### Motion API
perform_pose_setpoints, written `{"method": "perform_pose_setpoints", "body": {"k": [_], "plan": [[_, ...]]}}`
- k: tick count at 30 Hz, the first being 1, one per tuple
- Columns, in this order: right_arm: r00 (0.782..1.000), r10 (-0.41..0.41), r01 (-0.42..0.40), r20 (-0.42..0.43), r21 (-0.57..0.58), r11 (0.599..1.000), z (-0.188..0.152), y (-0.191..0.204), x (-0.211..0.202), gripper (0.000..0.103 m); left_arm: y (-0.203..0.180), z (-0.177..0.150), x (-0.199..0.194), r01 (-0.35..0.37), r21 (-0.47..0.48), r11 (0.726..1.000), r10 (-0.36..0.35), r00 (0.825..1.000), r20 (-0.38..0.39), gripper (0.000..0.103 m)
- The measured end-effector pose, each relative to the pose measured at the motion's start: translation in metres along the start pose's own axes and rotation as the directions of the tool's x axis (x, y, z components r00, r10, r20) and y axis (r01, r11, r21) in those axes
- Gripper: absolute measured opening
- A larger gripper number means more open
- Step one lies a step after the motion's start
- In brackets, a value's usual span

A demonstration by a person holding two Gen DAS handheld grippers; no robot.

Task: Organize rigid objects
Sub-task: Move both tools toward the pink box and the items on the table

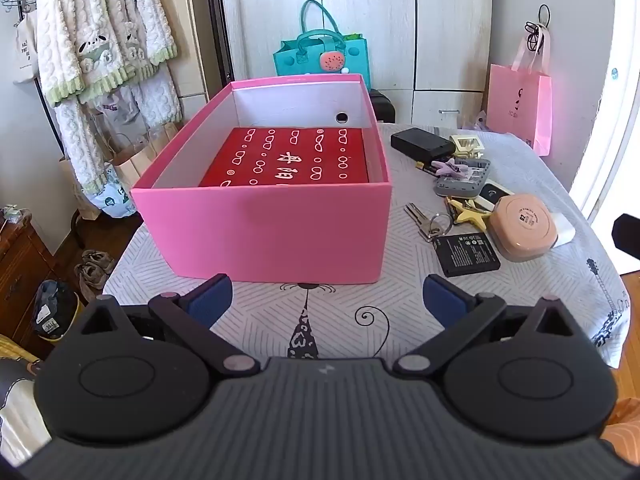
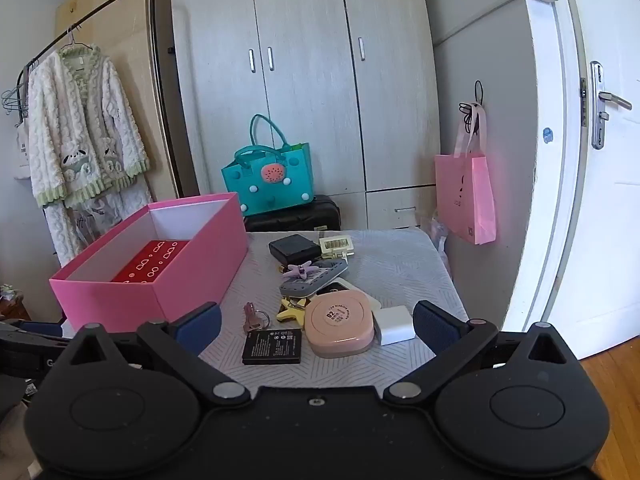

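Observation:
An open pink box stands on the table's left half with a red patterned box inside. To its right lies a heap of small items: a black battery, a round peach case, keys, a yellow star clip, a white charger, a grey case under a purple clip, and a black block. My left gripper hovers open before the pink box. My right gripper is open just short of the battery and peach case.
The table wears a patterned cloth. A pink paper bag hangs at the far right. A teal tote sits behind on a dark suitcase before the wardrobe. A robe hangs at left.

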State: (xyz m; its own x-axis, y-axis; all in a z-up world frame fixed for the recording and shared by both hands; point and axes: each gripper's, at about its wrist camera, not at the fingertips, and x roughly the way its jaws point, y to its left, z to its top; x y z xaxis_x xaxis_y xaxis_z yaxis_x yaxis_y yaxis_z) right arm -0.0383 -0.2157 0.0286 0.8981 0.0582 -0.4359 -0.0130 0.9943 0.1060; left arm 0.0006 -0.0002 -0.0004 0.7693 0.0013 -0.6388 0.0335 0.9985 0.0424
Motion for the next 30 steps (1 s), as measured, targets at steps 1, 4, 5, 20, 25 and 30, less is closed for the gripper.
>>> {"method": "perform_pose_setpoints", "body": {"k": [1, 4, 5, 20, 25, 30], "plan": [[1.000, 0.003, -0.003, -0.001, 0.005, 1.000, 0.000, -0.001, 0.000, 0.103, 0.000, 0.000, 0.001, -0.006, -0.001, 1.000, 0.006, 1.000, -0.004, 0.103], [1.000, 0.009, -0.009, 0.006, 0.031, 0.999, -0.003, -0.009, -0.006, 0.103, -0.001, 0.000, 0.000, 0.004, 0.009, 1.000, -0.004, 1.000, -0.009, 0.103], [1.000, 0.010, -0.010, 0.004, 0.032, 0.999, -0.003, -0.011, -0.007, 0.103, -0.002, 0.000, -0.001, 0.008, 0.019, 1.000, -0.008, 1.000, -0.012, 0.103], [1.000, -0.015, 0.014, -0.024, -0.009, 1.000, -0.006, 0.000, 0.007, 0.103, -0.013, -0.008, 0.001, 0.019, 0.057, 0.998, -0.019, 1.000, 0.000, 0.101], [0.999, -0.033, 0.033, -0.028, -0.007, 0.999, -0.009, -0.006, 0.010, 0.103, -0.012, -0.008, -0.001, 0.021, 0.041, 0.999, -0.022, 0.999, 0.024, 0.101], [0.999, -0.036, 0.036, -0.035, -0.010, 0.999, -0.012, -0.009, 0.011, 0.103, -0.012, -0.008, -0.002, 0.032, 0.036, 0.999, -0.034, 0.999, 0.042, 0.102]]}}
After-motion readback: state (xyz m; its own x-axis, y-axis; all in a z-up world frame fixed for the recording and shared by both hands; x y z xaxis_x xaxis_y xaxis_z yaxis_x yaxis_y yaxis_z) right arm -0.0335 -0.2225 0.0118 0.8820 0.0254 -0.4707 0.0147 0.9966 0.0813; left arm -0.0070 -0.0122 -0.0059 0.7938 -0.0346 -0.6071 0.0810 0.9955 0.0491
